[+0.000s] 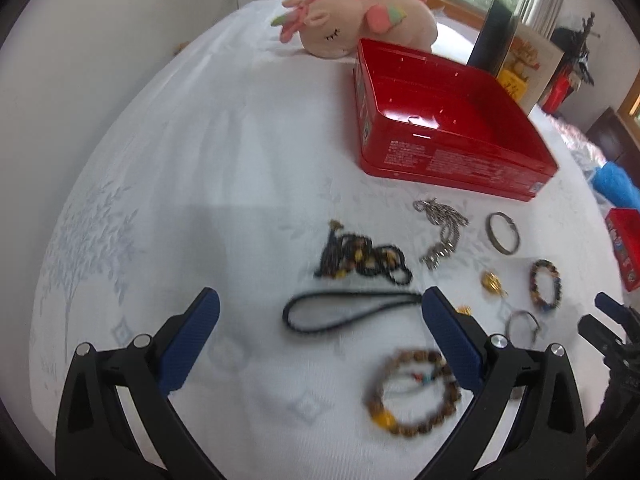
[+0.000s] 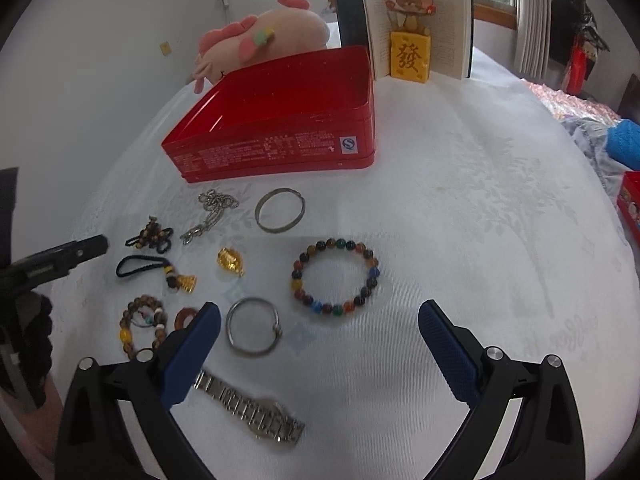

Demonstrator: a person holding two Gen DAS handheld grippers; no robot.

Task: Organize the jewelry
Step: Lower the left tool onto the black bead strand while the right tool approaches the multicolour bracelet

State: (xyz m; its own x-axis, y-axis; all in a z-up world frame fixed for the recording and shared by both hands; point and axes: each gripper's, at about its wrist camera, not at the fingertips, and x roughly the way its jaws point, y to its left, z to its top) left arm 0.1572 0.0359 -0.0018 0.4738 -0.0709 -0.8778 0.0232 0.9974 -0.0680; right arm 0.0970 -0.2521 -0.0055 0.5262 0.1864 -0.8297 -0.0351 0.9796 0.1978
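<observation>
**Jewelry spread on bed, both hand-held grippers wide and empty**

Bed under white leaf-print cover. Open red tin at rear; interior partly hidden in the right wrist view. Left hand-held gripper hovers low, jaws spread, holding nothing; black cord loop lies between its fingers, brown bead bracelet blurred. Right hand-held gripper likewise spread and empty: multicolour bead bracelet just ahead, silver ring bangle beside its left finger, which covers one end of the steel watch.

Left gripper jaws spread wide, right gripper jaws spread wide, both empty
</observation>
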